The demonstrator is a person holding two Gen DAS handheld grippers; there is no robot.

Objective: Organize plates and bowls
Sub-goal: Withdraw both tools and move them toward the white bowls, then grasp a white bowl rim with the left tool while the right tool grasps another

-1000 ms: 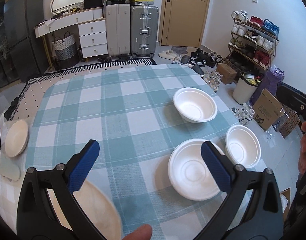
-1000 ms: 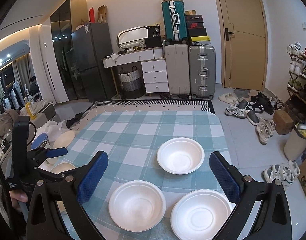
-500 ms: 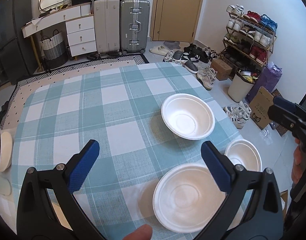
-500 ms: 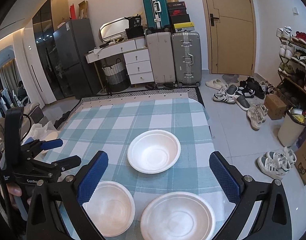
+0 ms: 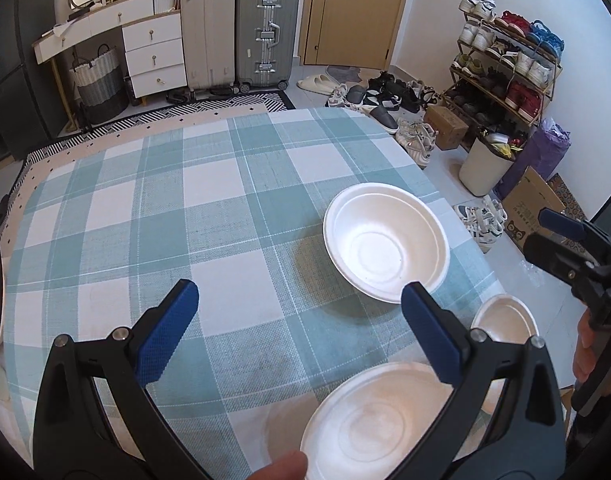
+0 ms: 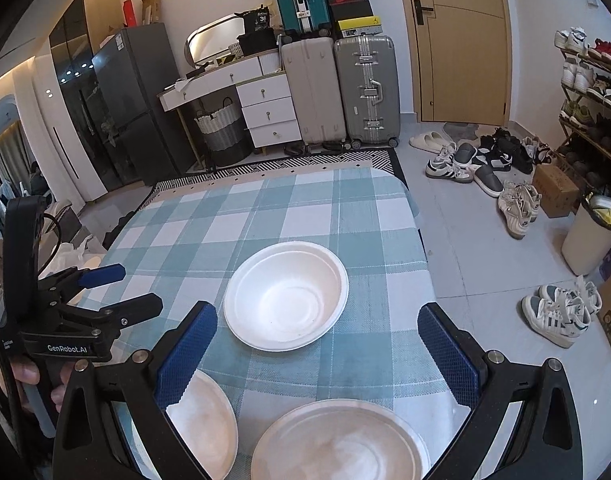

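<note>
Three white foam bowls sit on the teal checked tablecloth (image 5: 233,216). The far bowl (image 5: 385,242) (image 6: 286,294) stands alone toward the table's right edge. A near bowl (image 5: 369,420) (image 6: 203,420) lies just under my left gripper (image 5: 297,332), which is open and empty above the cloth. The third bowl (image 5: 505,320) (image 6: 339,440) lies at the table's near right, below my right gripper (image 6: 317,348), also open and empty. Each gripper appears in the other's view: the right one (image 5: 573,244), the left one (image 6: 105,288).
The table's right edge (image 6: 421,248) drops to a tiled floor strewn with shoes (image 6: 517,204). A bin (image 5: 485,168), cardboard box (image 5: 533,204) and shoe rack (image 5: 505,68) stand on the right. Suitcases (image 6: 341,92) and a dresser (image 6: 261,100) line the far wall.
Both grippers have moved forward and right over the table; the far bowl now looks larger and nearer, the two near bowls have slid toward the bottom of the views. Jaws stay open.
</note>
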